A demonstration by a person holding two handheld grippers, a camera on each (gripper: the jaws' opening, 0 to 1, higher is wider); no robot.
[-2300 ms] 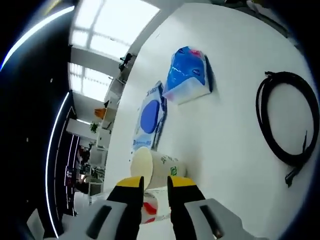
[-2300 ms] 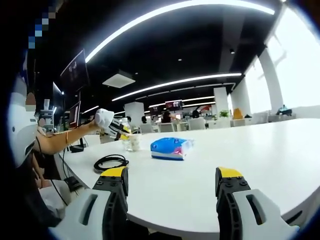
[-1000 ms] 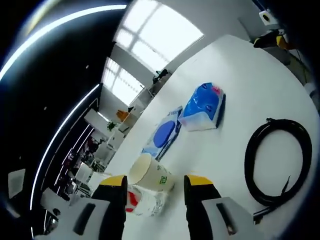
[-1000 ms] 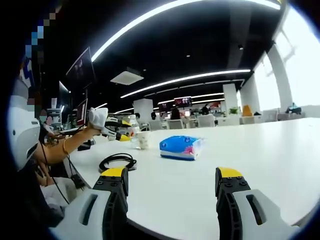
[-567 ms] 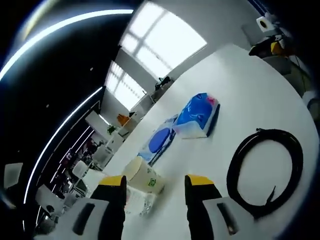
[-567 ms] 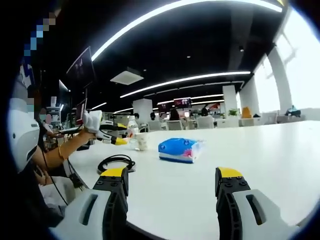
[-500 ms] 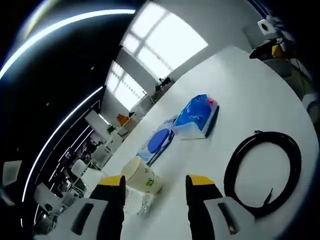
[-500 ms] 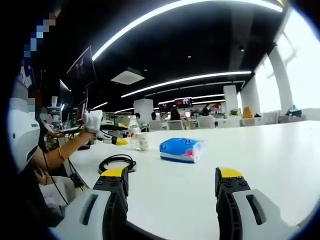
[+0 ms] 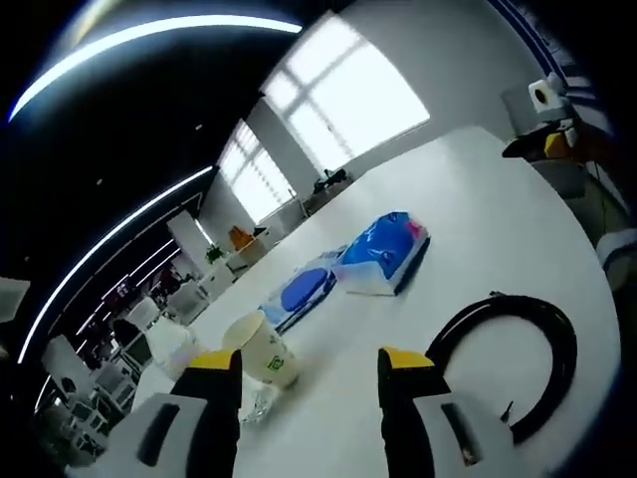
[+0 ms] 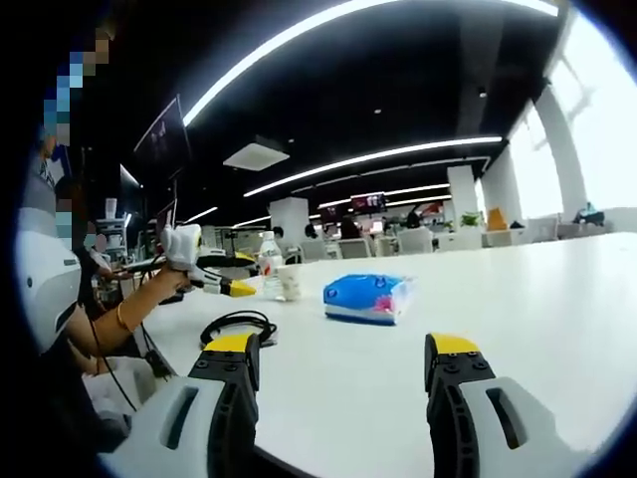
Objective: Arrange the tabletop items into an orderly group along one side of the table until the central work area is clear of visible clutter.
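Observation:
In the left gripper view, my left gripper (image 9: 309,363) is open, its yellow-tipped jaws a little back from a paper cup (image 9: 263,349). A clear bottle (image 9: 255,403) stands right beside the cup. Beyond them lie a flat blue-and-white pack (image 9: 299,291) and a blue tissue pack (image 9: 383,254). A black cable coil (image 9: 508,349) lies to the right. My right gripper (image 10: 343,349) is open over the near table edge, holding nothing. Its view shows the tissue pack (image 10: 366,297), the cable coil (image 10: 234,327), the bottle (image 10: 267,267), the cup (image 10: 290,283) and the left gripper (image 10: 221,285) in a person's hand.
The white table (image 10: 518,299) stretches bare to the right of the tissue pack. A person's arm (image 10: 134,304) reaches in from the left. Other desks, chairs and monitors stand in the office behind. Large windows (image 9: 348,100) lie beyond the far table edge.
The left jaws, narrow at the cup and bottle 2.3 s ago, have spread apart. The left gripper has drawn back from them. The right gripper has barely moved.

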